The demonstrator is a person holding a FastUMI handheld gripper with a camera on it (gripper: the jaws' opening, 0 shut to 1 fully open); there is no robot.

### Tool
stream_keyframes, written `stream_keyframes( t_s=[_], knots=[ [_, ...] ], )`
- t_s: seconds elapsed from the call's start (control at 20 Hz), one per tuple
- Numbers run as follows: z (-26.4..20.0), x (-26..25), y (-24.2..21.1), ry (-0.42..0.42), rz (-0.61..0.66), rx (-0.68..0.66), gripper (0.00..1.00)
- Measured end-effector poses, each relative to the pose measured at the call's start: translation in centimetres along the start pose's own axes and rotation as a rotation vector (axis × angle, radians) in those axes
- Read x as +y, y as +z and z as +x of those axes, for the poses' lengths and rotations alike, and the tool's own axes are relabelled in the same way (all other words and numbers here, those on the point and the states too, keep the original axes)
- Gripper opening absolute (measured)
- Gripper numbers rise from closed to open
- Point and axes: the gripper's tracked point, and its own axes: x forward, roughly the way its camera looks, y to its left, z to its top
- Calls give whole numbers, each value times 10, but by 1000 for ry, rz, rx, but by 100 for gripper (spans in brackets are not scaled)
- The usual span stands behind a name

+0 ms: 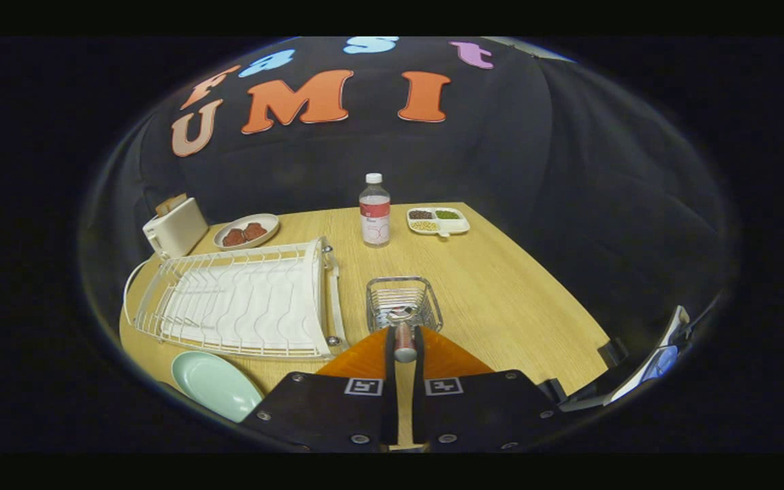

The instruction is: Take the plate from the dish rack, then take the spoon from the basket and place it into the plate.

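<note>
My gripper is shut on the spoon: both fingers press on its reddish-brown handle, and its metal bowl points ahead over the near rim of the wire basket. The basket stands on the wooden table just beyond the fingertips. A pale green plate lies flat on the table to the left of the fingers, near the front edge. The white wire dish rack sits to the left of the basket, behind the plate, with nothing in it.
Behind the basket stands a clear water bottle with a red label. A white divided tray of beans sits to its right. A toaster and a dish of reddish food are at the far left. A dark device lies off the table's right edge.
</note>
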Motion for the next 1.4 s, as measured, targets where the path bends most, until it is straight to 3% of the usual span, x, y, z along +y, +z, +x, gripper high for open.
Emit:
stream_keyframes(
  t_s=[0.35,0.8,1.4],
  knots=[
    [-51,2,20,-26,39,-76,8],
    [-119,35,18,12,69,-121,8],
    [-171,131,-38,210,34,-87,8]
  ],
)
